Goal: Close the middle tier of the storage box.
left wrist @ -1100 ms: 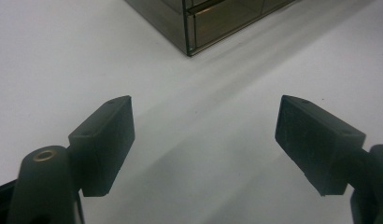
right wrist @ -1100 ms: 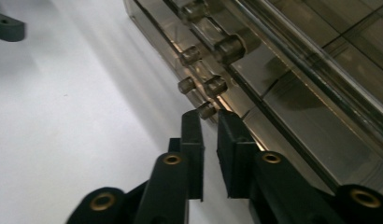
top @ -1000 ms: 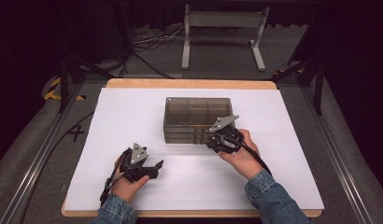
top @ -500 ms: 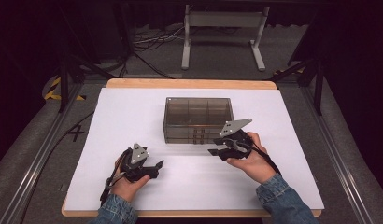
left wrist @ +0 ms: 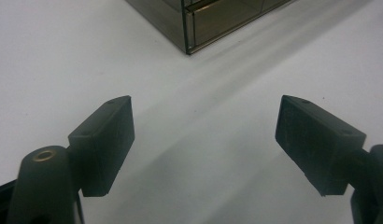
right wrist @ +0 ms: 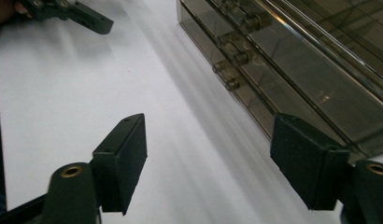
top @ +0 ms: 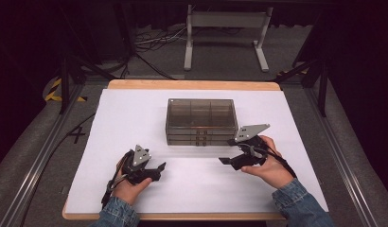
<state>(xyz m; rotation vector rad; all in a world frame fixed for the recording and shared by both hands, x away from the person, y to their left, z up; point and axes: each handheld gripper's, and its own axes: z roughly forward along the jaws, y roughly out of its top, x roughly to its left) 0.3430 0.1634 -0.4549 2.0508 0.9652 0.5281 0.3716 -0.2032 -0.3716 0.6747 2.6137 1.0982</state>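
A smoky clear drawer box (top: 201, 120) stands in the middle of the white table; its front drawers carry small round knobs (right wrist: 231, 51). My right gripper (top: 225, 161) is low over the table just off the box's front right corner, apart from it. Its jaws have just been opening and stand open with only bare table between them (right wrist: 208, 149). My left gripper (top: 161, 166) rests at the front left, open and holding nothing (left wrist: 203, 135). The box's near corner (left wrist: 194, 28) lies ahead of it. In the right gripper view the left gripper (right wrist: 94, 21) sits at the top left.
White sheet (top: 135, 118) covers the tabletop, with a wooden edge at the far and near sides. A metal stand (top: 225, 28) and cables lie on the floor beyond the table. Dark rails run along both sides.
My right gripper has drawn back from the box front toward the right and its jaws have spread apart. The left gripper has stayed where it was.
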